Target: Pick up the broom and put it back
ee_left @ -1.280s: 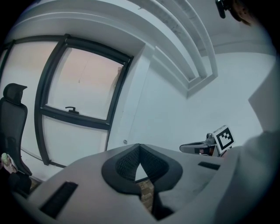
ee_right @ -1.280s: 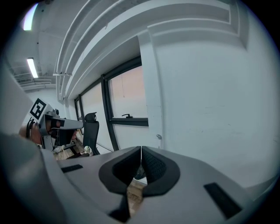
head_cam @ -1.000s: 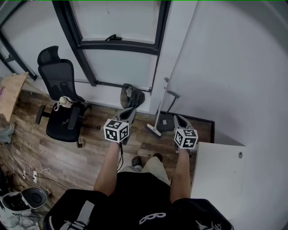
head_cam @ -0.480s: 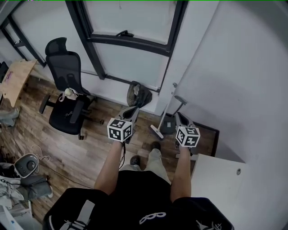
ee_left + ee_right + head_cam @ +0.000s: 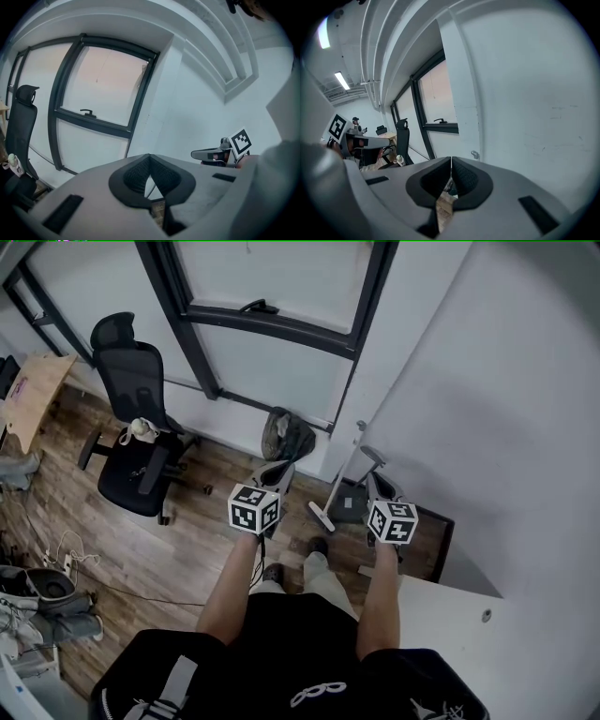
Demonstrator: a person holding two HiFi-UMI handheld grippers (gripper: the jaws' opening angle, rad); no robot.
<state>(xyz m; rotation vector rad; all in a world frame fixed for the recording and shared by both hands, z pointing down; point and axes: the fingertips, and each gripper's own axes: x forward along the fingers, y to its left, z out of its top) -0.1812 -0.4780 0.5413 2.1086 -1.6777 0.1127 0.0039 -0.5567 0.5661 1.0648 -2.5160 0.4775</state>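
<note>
Left gripper [image 5: 275, 470] & right gripper [image 5: 375, 486]: jaws together, empty. Broom [image 5: 341, 472] leans on wall by dustpan [image 5: 349, 506]; bag [image 5: 286, 435], chair [image 5: 131, 442] at left.

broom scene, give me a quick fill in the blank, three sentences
The broom leans against the ___.
The office chair by the window is ___ in colour.
The left tool and the right tool are both ___, holding nothing.
Missing words: wall; black; shut.
</note>
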